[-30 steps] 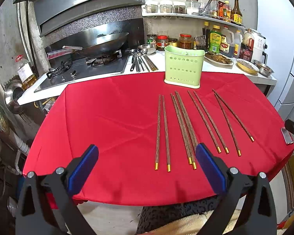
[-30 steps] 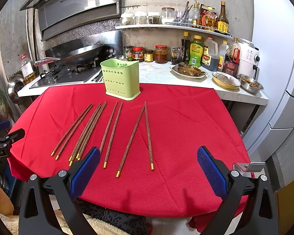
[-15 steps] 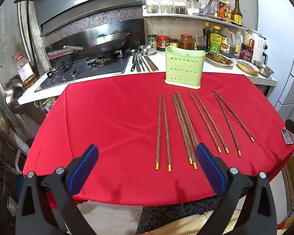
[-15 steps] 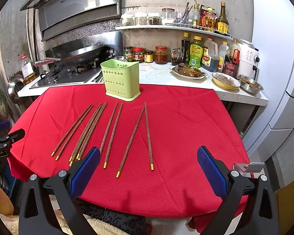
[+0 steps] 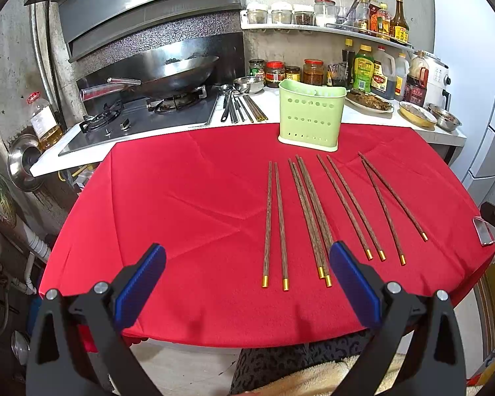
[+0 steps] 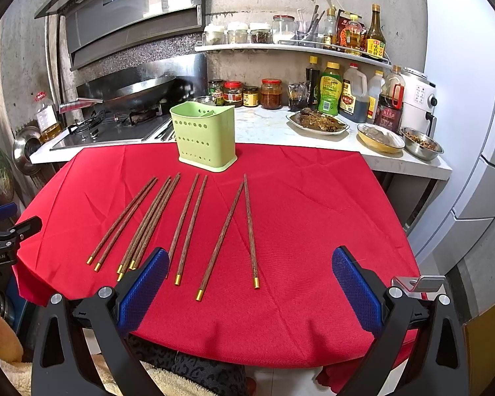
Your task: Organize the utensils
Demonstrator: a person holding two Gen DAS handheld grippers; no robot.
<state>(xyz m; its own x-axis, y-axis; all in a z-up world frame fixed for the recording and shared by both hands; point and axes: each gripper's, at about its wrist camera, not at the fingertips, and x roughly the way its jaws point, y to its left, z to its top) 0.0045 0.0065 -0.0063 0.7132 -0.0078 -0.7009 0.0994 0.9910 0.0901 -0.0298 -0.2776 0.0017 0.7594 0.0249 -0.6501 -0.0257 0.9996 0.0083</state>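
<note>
**Chopsticks laid out, nothing picked up yet**

Hovering at the near edge of the red-clothed table [image 5: 181, 204], I have both tongs spread wide and empty. My left gripper [image 5: 247, 283] hangs low in front of the cloth's edge, its blue pads well apart, and my right gripper [image 6: 250, 283] sits the same way at the other side, jaws fully splayed, nothing between them.

The dark brown wooden chopsticks with gold-capped ends [image 5: 308, 214] lie flat on the cloth in a fan of loose pairs, gold tips toward me, thin ends pointing at the pale green perforated plastic utensil holder [image 5: 308, 115]. That holder stands upright at the far edge of the cloth, just beyond the thin ends and apart from them. From the right wrist view the rightmost pair [image 6: 237, 231] forms a narrow V, touching or nearly so at the far end.

My worries, as I judge it: the sticks are thin and lie flush on soft fabric, so closing on one may pinch the cloth and drag the whole fan askew. The middle bunch [image 6: 148, 224] is packed tightly, so I could take two or three at once or roll a neighbour off the near edge. A stick gripped by its end would swing and miss the holder's opening, or tip the light holder over.
</note>
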